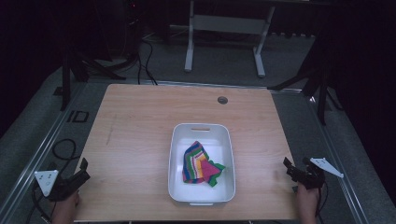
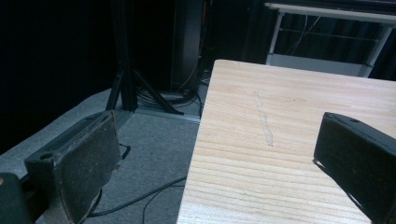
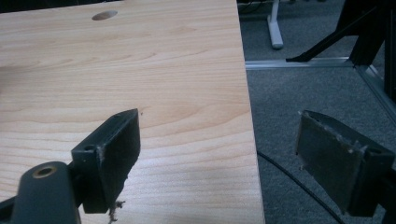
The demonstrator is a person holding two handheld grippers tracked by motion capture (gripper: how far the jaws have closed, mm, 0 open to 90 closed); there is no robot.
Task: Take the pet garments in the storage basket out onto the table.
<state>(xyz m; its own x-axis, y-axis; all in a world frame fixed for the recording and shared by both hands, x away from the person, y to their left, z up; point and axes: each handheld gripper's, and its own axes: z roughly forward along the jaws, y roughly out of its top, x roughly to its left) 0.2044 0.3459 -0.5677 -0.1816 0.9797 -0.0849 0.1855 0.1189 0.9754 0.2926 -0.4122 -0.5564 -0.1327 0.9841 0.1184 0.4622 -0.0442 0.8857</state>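
Your left gripper point(image 1: 83, 169) and right gripper point(image 1: 287, 166) rest at near worktop point(image 1: 140, 121) corners, fingers wide apart, empty, likely parked clear of work. Rainbow-striped crumpled cloth point(image 1: 201, 164) lies inside white rectangular plastic tub point(image 1: 175, 154), centred between them, untouched.

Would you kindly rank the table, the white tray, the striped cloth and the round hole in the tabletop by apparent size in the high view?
1. table
2. white tray
3. striped cloth, lying inside the tray
4. round hole, farthest from the camera, yet clearly smallest
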